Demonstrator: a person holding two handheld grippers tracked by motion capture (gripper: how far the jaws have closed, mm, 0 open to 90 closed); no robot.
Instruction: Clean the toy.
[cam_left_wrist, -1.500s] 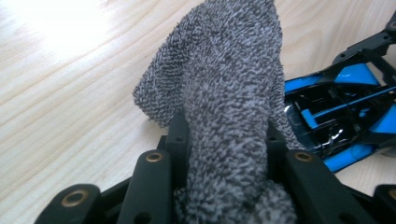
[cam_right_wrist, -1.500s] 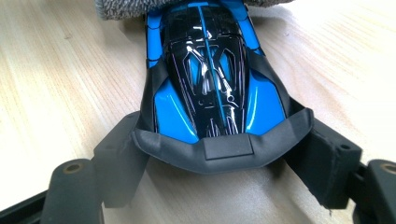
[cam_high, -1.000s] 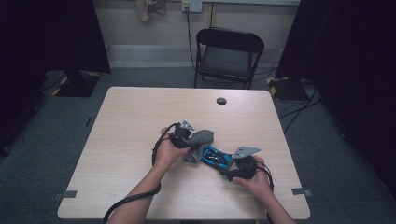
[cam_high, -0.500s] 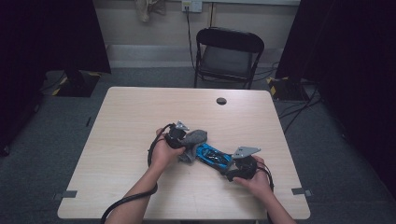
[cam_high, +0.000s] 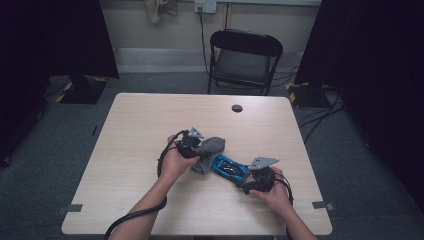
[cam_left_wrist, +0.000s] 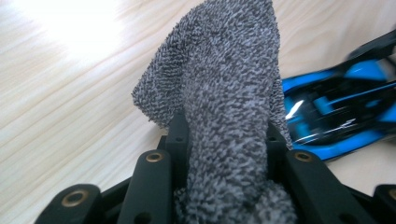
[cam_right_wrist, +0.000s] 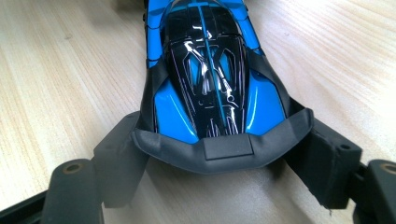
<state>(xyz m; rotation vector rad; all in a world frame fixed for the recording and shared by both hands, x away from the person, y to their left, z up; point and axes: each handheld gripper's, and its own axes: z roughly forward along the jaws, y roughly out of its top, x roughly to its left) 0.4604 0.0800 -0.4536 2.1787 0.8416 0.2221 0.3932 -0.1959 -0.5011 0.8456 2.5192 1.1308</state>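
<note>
A blue and black toy car (cam_high: 229, 168) (cam_right_wrist: 205, 74) lies on the wooden table (cam_high: 135, 130), with its rear wing clamped between the jaws of my right gripper (cam_high: 248, 179) (cam_right_wrist: 222, 154). My left gripper (cam_high: 194, 146) (cam_left_wrist: 224, 135) is shut on a grey terry cloth (cam_high: 210, 146) (cam_left_wrist: 224, 84). The cloth sticks out past the jaws and hangs by the far end of the car (cam_left_wrist: 336, 112). I cannot tell whether the cloth touches the car. A hand holds each gripper.
A small black round disc (cam_high: 237, 108) sits near the table's far edge. A black folding chair (cam_high: 245, 55) stands behind the table. A black cable (cam_high: 135, 215) trails from the left gripper along the forearm.
The left gripper and the cloth have shifted slightly beside the car's far end. The right gripper and the car have stayed put.
</note>
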